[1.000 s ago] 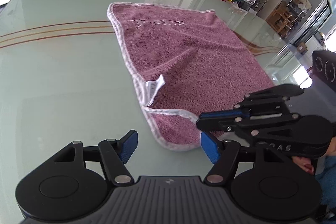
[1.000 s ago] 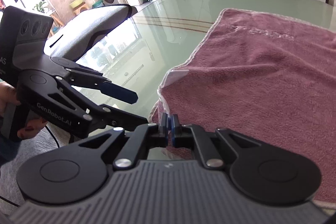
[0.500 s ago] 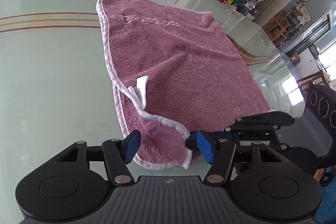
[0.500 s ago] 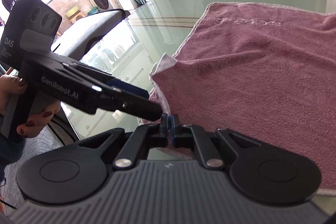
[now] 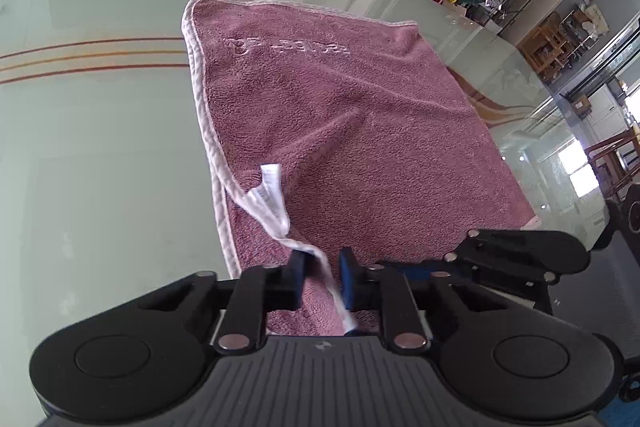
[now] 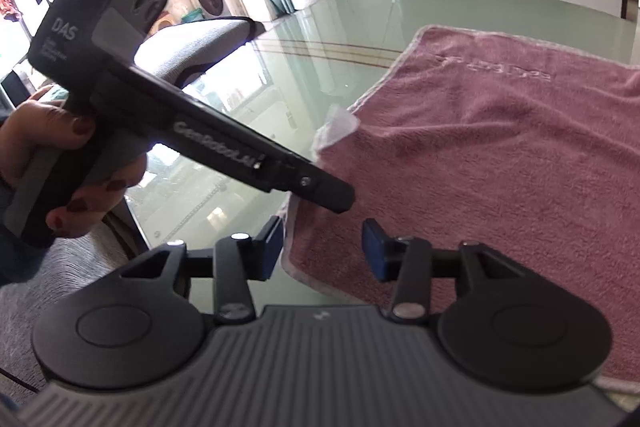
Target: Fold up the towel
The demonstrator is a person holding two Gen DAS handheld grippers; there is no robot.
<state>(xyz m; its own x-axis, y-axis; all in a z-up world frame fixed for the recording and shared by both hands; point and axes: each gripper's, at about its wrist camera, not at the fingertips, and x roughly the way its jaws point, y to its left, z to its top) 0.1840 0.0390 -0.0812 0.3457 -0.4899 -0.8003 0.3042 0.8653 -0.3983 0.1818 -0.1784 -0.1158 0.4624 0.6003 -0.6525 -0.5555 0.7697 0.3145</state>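
**Left tongs closing around towel hem, right tongs wide open at near corner**

Your left gripper point(image 5: 322, 277) sits at 6 o'clock in its own view, blue pads narrowed but not fully closed, with the white-trimmed near corner of the pink terry towel point(image 5: 352, 131) running between them. Whether the pads actually pinch the hem is hard to tell; a gap shows on both sides of the trim. In the right wrist view the left gripper point(image 6: 340, 197) reaches in from 9 o'clock, its tip on the towel point(image 6: 500, 167) edge, and your left hand point(image 6: 76, 179) wraps its handle.

Your right gripper point(image 6: 322, 253) is spread wide and holds nothing. Its left pad sits just off the towel's edge over the glass, its right pad over the cloth. In the left wrist view it shows at 4 o'clock point(image 5: 404, 267), just beside the left one.

The towel lies spread on the pale green glass table point(image 5: 100, 155), mostly flat, with a ridge running up the middle. Its near left corner is lifted and folded over, and a white fabric care label point(image 5: 270, 199) sticks up from the hem there. Embossed lettering point(image 5: 288, 47) is at the far end, 12 o'clock. Brown stripes point(image 5: 92, 57) cross the glass at 10 o'clock.
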